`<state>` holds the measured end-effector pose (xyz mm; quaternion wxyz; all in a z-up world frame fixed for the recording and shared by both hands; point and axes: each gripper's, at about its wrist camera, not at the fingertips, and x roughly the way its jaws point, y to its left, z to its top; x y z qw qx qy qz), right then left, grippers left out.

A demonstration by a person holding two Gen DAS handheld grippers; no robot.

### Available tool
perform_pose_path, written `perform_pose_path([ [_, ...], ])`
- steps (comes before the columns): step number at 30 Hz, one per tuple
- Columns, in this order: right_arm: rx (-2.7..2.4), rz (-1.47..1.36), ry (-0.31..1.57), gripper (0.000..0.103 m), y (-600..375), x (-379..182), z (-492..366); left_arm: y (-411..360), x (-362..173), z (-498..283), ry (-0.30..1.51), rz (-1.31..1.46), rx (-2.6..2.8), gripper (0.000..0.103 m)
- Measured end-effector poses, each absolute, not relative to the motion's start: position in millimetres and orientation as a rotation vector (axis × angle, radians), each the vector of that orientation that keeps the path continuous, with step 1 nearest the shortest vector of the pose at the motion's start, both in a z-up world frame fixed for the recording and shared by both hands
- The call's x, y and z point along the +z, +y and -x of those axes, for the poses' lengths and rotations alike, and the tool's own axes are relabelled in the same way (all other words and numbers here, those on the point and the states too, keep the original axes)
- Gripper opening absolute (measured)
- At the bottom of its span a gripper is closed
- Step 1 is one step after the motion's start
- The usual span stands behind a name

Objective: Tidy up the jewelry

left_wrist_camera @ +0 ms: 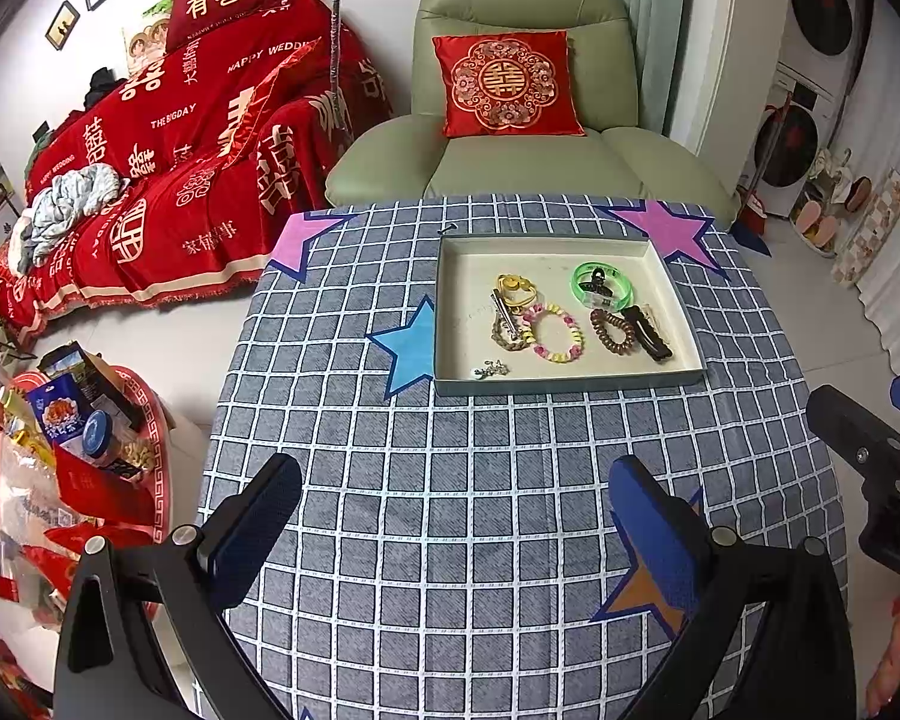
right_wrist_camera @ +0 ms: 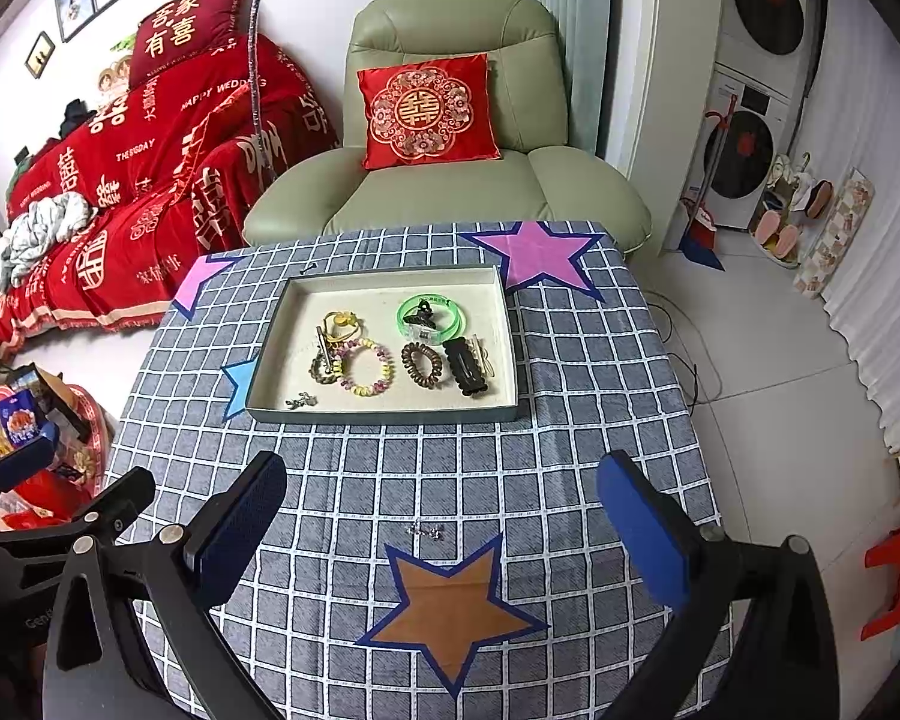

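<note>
A shallow cream tray (left_wrist_camera: 456, 324) (right_wrist_camera: 282, 330) sits on the checked tablecloth at the far middle. In it lie a beaded bracelet (left_wrist_camera: 553, 333) (right_wrist_camera: 366, 367), a green bangle (left_wrist_camera: 603, 285) (right_wrist_camera: 432, 315), a brown coil hair tie (left_wrist_camera: 611, 331) (right_wrist_camera: 420, 365), a black hair clip (left_wrist_camera: 648, 333) (right_wrist_camera: 465, 367), a yellow piece (left_wrist_camera: 515, 288) and a small silver earring (left_wrist_camera: 491, 369) (right_wrist_camera: 301, 401). Another small silver piece (right_wrist_camera: 425, 531) lies loose on the cloth above the orange star. My left gripper (left_wrist_camera: 456, 516) and right gripper (right_wrist_camera: 441, 516) are open and empty, near the table's front.
A green armchair (left_wrist_camera: 528, 120) with a red cushion stands behind the table. A red-covered sofa (left_wrist_camera: 180, 150) is at the left. A red basket of snacks (left_wrist_camera: 78, 450) sits on the floor at the left. Washing machines (right_wrist_camera: 750, 120) stand at the right.
</note>
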<state>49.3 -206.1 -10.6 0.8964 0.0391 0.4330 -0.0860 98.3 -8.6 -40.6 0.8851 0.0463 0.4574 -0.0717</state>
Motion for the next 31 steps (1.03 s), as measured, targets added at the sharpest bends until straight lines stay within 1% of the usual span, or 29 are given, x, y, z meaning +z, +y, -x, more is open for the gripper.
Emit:
perform_pose_path([
  [25, -0.172, -0.076, 0.899, 0.103, -201.8, -9.8, -49.9, -7.2, -43.6, -100.5, 0.972, -0.084, -0.145, 0.103],
  [31, -0.168, -0.075, 0.903, 0.103, -200.3, -10.3, -50.1, -7.0, -43.1, -98.7, 0.955, -0.092, -0.156, 0.103],
])
